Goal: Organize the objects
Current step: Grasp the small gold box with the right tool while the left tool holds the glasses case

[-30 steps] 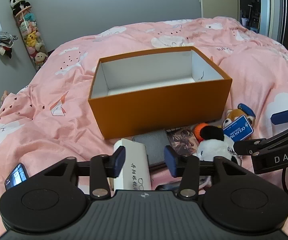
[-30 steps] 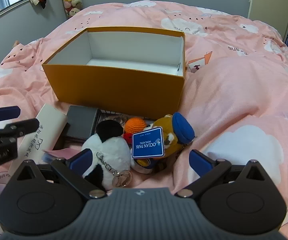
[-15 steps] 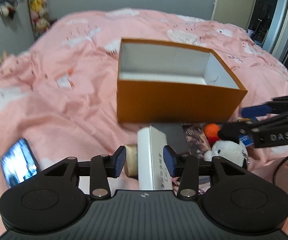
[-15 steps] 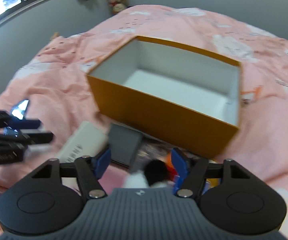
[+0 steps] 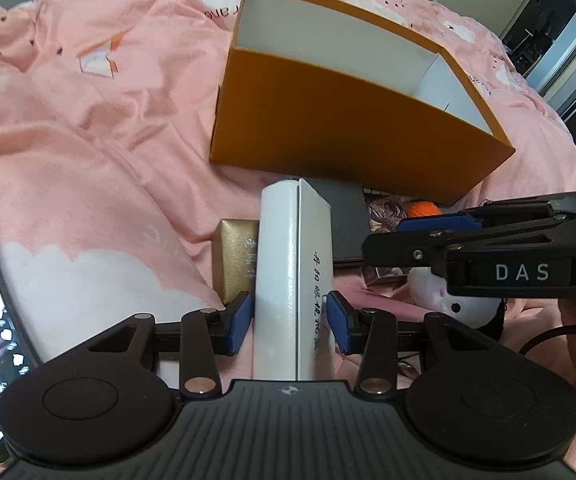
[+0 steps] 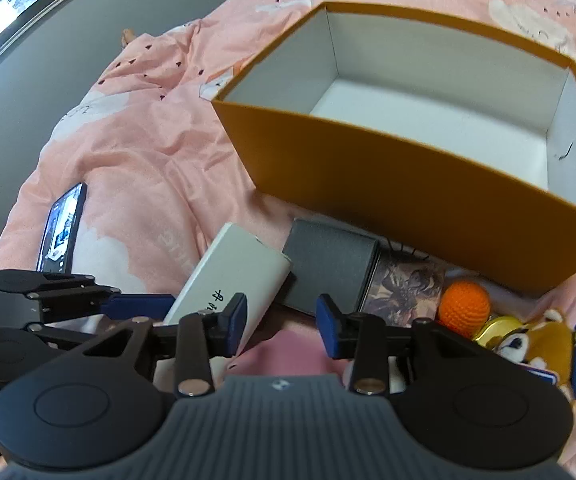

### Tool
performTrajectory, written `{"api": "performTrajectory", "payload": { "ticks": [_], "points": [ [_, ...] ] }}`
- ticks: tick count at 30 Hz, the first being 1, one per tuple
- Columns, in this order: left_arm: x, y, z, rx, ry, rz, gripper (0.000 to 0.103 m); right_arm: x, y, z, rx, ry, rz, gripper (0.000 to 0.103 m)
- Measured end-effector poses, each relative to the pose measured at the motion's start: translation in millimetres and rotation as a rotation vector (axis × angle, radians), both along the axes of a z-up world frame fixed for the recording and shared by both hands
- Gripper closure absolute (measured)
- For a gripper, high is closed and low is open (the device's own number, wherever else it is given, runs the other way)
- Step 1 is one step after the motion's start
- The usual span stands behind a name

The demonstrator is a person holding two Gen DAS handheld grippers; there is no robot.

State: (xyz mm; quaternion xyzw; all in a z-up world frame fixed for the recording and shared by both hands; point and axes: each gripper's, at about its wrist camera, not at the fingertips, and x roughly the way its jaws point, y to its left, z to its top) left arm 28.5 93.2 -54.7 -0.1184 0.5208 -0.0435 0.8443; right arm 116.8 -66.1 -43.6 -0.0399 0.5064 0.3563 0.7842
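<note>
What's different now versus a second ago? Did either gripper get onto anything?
The left gripper has moved in over the white box, which now sits between its pads; a firm grip is not clear. The right gripper has swung left from the plush toys toward the grey case; its jaws are closing, with only pink cloth between them. The orange box remains empty, the phone unmoved.

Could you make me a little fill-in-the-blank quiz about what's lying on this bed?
1. The open box is ____ on the outside.
2. Between the left gripper's blue pads stands a long ____ case.
3. The crocheted ball is ____.
4. Inside, the open box holds ____.

Missing words: orange; white; orange; nothing
</note>
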Motion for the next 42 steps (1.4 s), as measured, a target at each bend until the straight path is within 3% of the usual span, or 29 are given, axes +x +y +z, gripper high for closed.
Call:
{"api": "performTrajectory", "payload": {
  "ticks": [3, 8, 10, 14, 18, 20, 22, 29, 39, 40, 42],
  "points": [
    [2.3, 3.3, -4.8, -0.038, 0.007, 0.007, 0.058, 3.7, 3.3, -6.2, -0.003, 0.027, 0.000, 0.062],
    [-1.3, -0.1, -1.4, -0.020, -0.022, 0.016, 0.061, 5.4, 9.0, -10.3, 0.001, 0.049, 0.009, 0.062],
    [-4.3, 0.7, 7.3, -0.023, -0.053, 0.020, 0.066, 5.2, 10.0, -9.0, 0.005, 0.046, 0.011, 0.062],
    [-6.2, 13.1, 27.8, 0.021, -0.108, 0.075, 0.067, 8.9, 8.2, -3.6, 0.020, 0.050, -0.021, 0.059],
    [-6.5, 31.8, 41.0, 0.053, -0.142, 0.131, 0.068, 8.1, 22.0, -9.7, 0.011, 0.090, 0.022, 0.058],
    [-4.4, 37.1, 42.1, 0.069, -0.145, 0.151, 0.068, 6.7, 34.2, -15.4, 0.005, 0.114, 0.045, 0.053],
    [-2.2, 42.1, 40.0, 0.063, -0.140, 0.167, 0.068, 7.9, 45.0, -22.3, -0.013, 0.136, 0.032, 0.038],
    [1.2, 54.1, 37.4, 0.024, -0.131, 0.174, 0.068, 10.9, 71.6, -43.4, -0.042, 0.198, -0.008, 0.030],
    [5.4, 63.8, 33.9, 0.034, -0.104, 0.200, 0.068, 20.7, 79.0, -64.2, -0.032, 0.259, -0.074, 0.031],
    [5.8, 63.1, 34.4, 0.032, -0.105, 0.198, 0.069, 20.9, 78.3, -64.6, -0.030, 0.259, -0.075, 0.039],
    [5.9, 61.1, 37.8, 0.030, -0.111, 0.192, 0.069, 20.8, 74.8, -64.1, -0.020, 0.263, -0.080, 0.039]
  ]
}}
